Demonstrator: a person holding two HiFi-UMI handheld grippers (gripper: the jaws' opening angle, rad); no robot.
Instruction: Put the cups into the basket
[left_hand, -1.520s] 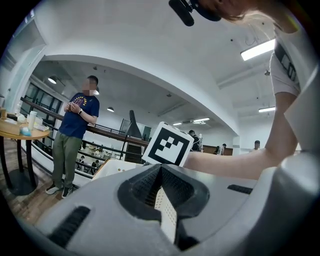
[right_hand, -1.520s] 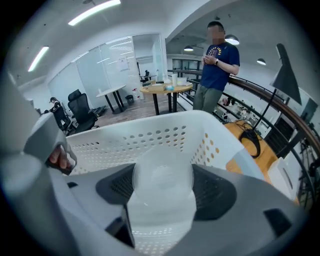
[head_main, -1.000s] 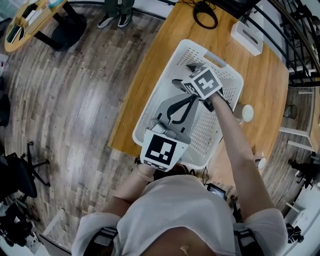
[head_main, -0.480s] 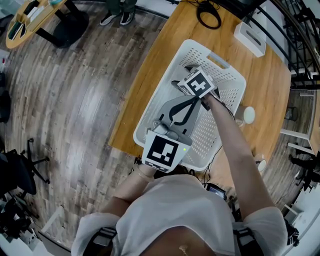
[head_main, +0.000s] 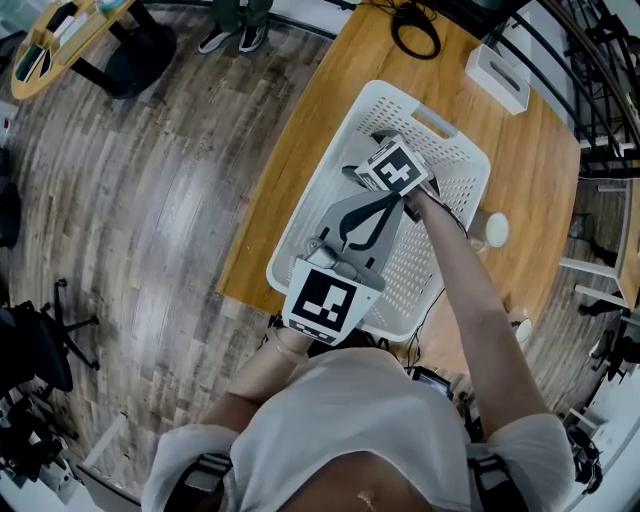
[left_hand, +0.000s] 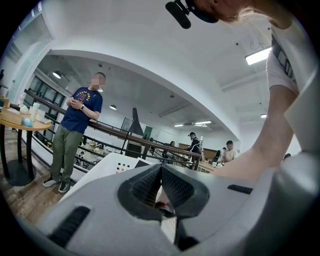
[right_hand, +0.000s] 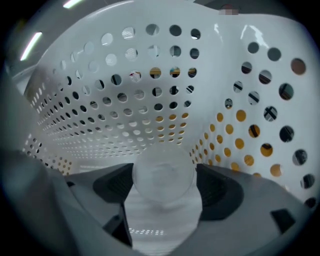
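The white perforated basket (head_main: 440, 125) stands on the wooden table (head_main: 330, 90). My right gripper (head_main: 398, 168) reaches steeply down inside it. In the right gripper view a translucent white cup (right_hand: 162, 172) sits between the pads of the right gripper (right_hand: 162, 187), close to the basket wall (right_hand: 150, 125). Those jaws have just been opening, and the cup is still between them. My left gripper (head_main: 378, 207) hovers level over the basket's near half, shut with nothing in it (left_hand: 160, 170). Two more white cups (head_main: 495, 228) (head_main: 520, 325) stand on the table right of the basket.
A white box (head_main: 497, 72) and a black cable (head_main: 412, 30) lie at the table's far end. Wooden floor lies left of the table. In the left gripper view a person (left_hand: 75, 135) stands by a round table (left_hand: 20, 122) beyond a railing.
My right gripper has sunk a little deeper into the basket with the cup between its jaws. The left gripper has kept still.
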